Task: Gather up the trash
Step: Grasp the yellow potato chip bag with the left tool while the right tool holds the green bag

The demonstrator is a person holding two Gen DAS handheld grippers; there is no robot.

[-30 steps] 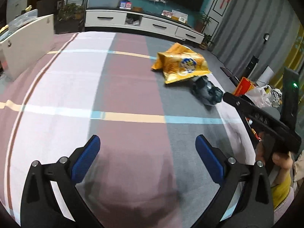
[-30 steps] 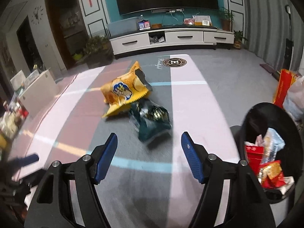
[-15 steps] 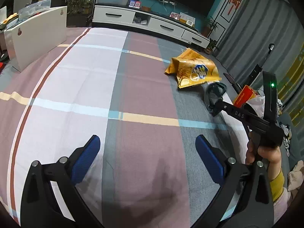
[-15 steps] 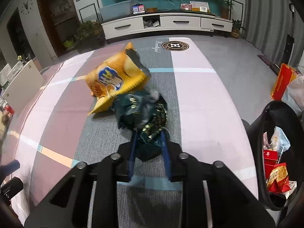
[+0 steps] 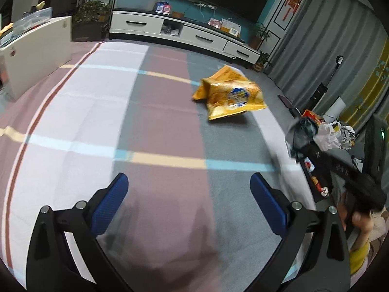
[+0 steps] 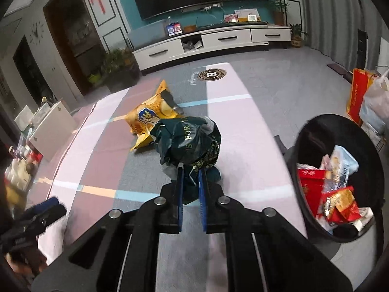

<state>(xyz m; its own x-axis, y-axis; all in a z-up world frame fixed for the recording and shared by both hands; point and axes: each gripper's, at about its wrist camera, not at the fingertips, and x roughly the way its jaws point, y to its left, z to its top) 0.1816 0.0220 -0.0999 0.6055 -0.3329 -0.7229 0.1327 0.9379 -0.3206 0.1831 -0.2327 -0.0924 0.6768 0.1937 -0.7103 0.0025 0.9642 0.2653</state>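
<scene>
A: What does the right gripper (image 6: pixel 190 170) have?
B: Its jaws are closing on the crumpled dark green foil bag (image 6: pixel 189 141), mid-frame.
A: And the left gripper (image 5: pixel 188 189)?
B: Wide open, empty. The shiny yellow chip bag (image 5: pixel 229 96) lies upper right on the striped rug (image 5: pixel 85 112).

Both hand-held tools are matte black plastic frames with round silver screw heads at the joints; each gripper (image 5: pixel 188 203) (image 6: pixel 190 189) ends in two flat blue textured pads (image 5: pixel 110 203). The person's wrist shows a yellow sleeve cuff (image 5: pixel 359 259).
</scene>
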